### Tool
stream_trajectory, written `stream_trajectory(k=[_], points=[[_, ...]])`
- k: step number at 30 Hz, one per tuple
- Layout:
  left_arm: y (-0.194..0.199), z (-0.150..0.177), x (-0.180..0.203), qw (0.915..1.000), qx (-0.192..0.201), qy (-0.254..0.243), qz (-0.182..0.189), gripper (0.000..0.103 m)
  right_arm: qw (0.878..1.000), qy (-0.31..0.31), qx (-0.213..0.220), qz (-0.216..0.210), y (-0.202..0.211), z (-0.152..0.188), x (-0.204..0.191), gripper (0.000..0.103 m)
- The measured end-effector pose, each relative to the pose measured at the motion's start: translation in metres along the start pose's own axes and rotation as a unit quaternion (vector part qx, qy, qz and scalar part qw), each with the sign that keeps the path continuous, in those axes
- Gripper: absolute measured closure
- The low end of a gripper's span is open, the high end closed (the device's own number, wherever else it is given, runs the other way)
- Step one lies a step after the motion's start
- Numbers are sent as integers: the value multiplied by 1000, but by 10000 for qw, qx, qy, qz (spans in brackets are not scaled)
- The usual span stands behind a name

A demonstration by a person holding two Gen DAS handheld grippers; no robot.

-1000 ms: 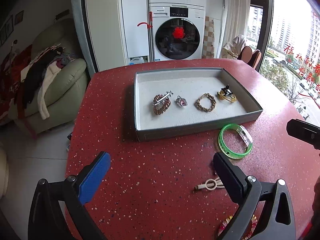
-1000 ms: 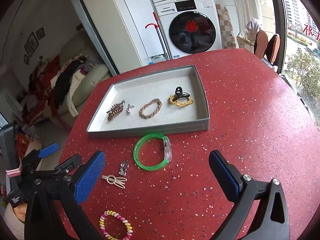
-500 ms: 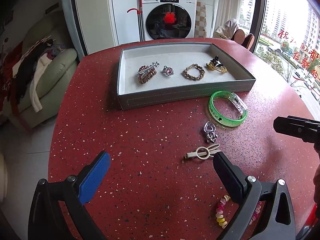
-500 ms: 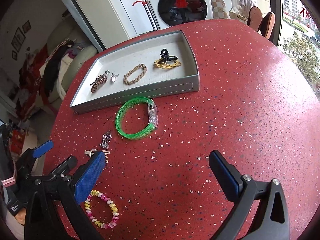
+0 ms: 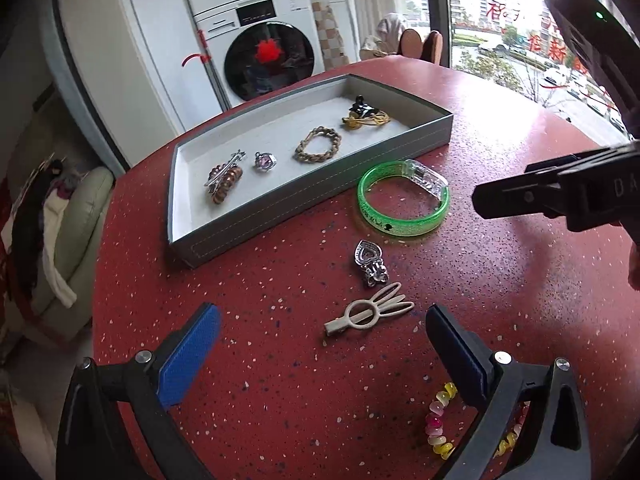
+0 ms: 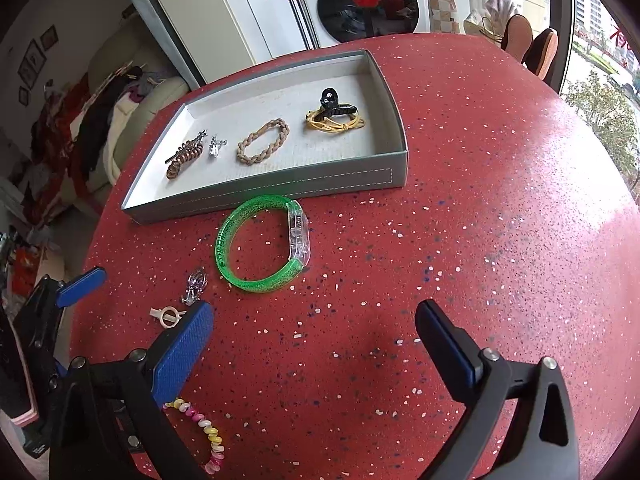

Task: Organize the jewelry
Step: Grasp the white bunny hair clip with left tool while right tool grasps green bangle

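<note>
Our left gripper (image 5: 320,348) has its fingers wide apart and empty, low over the red counter (image 5: 280,420), and the beige hair clip (image 5: 368,314) lies flat just ahead of them, beside the silver charm (image 5: 370,262). Our right gripper (image 6: 314,344) is also open and holds nothing, near the green bangle (image 6: 262,244). To pick the clip well, we should probably lower the left fingers on both sides of its thin body without touching the charm, then carry it to the grey tray (image 5: 312,216).
</note>
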State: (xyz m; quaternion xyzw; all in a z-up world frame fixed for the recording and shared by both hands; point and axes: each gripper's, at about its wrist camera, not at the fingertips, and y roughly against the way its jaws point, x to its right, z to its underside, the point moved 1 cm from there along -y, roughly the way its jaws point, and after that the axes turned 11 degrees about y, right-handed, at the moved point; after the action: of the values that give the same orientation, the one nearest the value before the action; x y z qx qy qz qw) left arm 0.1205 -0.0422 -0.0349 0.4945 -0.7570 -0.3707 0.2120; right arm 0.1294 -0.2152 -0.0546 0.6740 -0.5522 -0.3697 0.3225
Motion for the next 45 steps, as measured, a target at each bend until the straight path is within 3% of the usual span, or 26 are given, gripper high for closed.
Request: stream_trajectory(k=[3, 6, 9, 12, 17, 22, 25, 29, 45], points=[[-7, -1, 4, 9994, -112, -323, 80, 1, 9999, 79, -81, 5, -7, -5, -3, 10], [-12, 0, 3, 9981, -232, -552, 173, 12, 9998, 154, -137, 26, -13, -9, -5, 16], [-14, 1, 2, 9969, -293, -677, 287, 12, 9996, 207, -202, 60, -21, -15, -8, 25], [-16, 2, 6, 9950, -360, -848, 378, 22, 9993, 273, -243, 115, -28, -20, -11, 28], [-16, 1, 8, 9940, -400, -862, 534, 23, 9981, 454, -275, 322, -37, -26, -19, 37], [-11, 6, 16, 9907, -464, -1009, 791, 53, 9954, 698, -292, 582, -40, -26, -25, 44], [-8, 8, 24, 9888, -485, -1154, 810, 65, 9945, 765, -271, 665, -39, -26, -24, 58], [-5, 11, 26, 9898, -455, -1129, 741, 65, 9956, 677, -236, 610, -36, -25, -19, 90], [13, 4, -10, 9968, -225, 234, 733, 65, 9990, 315, 184, 272, -1, -12, -4, 90]])
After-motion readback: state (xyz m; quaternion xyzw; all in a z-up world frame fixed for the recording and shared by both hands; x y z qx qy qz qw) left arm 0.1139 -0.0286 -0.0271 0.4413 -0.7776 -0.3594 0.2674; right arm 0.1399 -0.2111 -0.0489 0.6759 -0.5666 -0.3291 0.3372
